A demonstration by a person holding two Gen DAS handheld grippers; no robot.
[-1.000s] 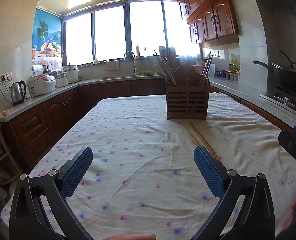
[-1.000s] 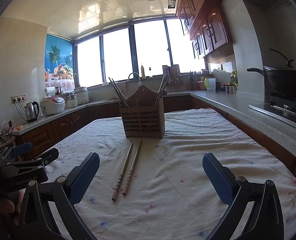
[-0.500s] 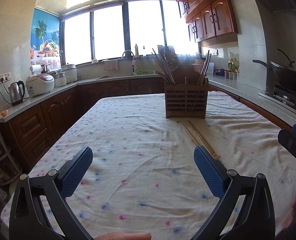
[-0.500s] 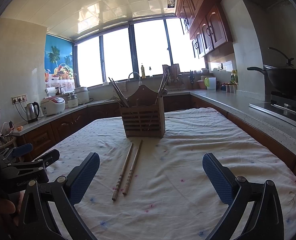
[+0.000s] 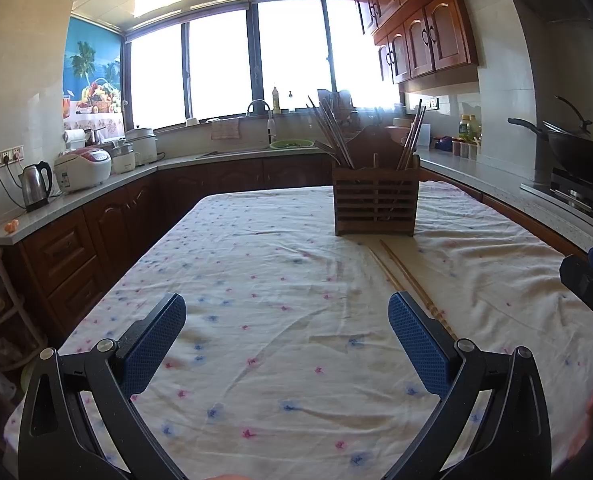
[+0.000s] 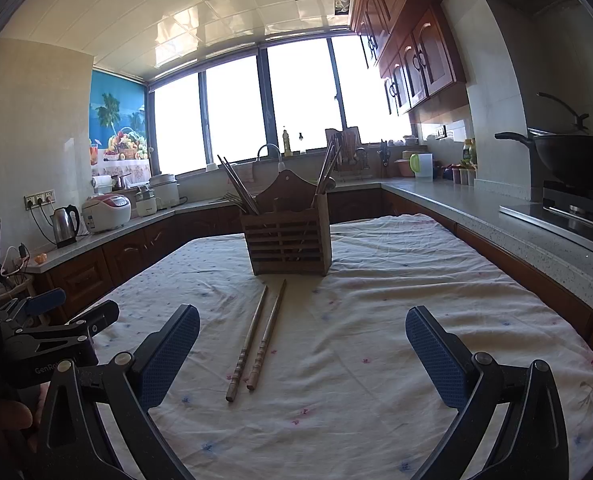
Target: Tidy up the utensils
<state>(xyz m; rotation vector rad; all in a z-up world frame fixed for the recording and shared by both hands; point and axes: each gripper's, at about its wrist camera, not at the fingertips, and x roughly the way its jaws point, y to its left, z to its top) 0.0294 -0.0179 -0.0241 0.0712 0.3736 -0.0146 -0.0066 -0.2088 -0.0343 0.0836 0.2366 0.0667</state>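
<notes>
Both grippers gape wide, nothing held: left gripper (image 5: 286,340), right gripper (image 6: 302,346). I'm lining up for the pick. Two chopsticks (image 6: 258,340) lie side by side on the table (image 6: 416,300), just before the holder (image 6: 287,240), which already stands full of others. Next: close on the pair.

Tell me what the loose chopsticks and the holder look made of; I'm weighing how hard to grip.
Chopsticks: probably wood or bamboo, matte brown, with turned ridges near the thick ends. Holder: dark wood, by its slatted front and carved back; finish dull, though backlight hides detail.
</notes>
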